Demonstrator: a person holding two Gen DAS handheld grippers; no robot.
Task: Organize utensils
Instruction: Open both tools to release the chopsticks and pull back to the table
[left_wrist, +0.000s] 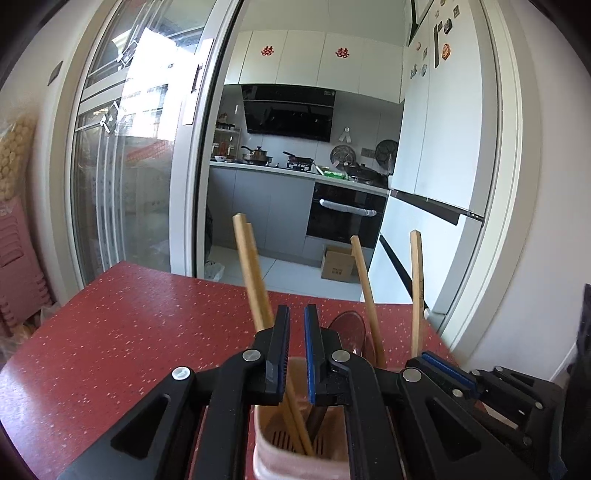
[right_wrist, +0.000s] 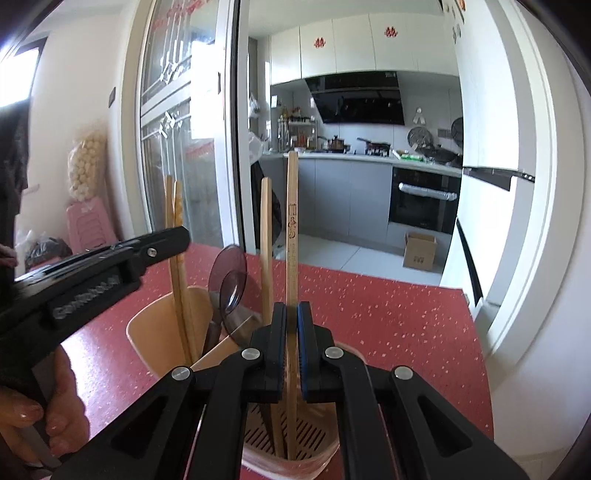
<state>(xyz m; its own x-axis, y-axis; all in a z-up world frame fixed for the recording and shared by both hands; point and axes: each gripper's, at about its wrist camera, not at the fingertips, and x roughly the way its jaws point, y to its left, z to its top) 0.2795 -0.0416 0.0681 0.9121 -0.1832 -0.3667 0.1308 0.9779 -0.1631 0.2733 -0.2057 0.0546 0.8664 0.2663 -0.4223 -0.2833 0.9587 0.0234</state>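
Overlooking red speckled table (right_wrist: 388, 314) before kitchen (right_wrist: 351, 177): right gripper (right_wrist: 291, 314) clamping a chopstick (right_wrist: 291, 229), left gripper (left_wrist: 296, 317) closed.

Two close wrist views, kitchenward, both over the utensil holder (left_wrist: 295, 443) on red table (right_wrist: 388, 306).

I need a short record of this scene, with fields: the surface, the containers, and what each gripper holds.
surface: red speckled table
containers: beige holder and pink holder, side by side
right gripper: shut on an upright chopstick that stands in the pink holder
left gripper: over the beige holder, jaws nearly together, nothing seen between them
beige holder contents: chopsticks, dark spoon
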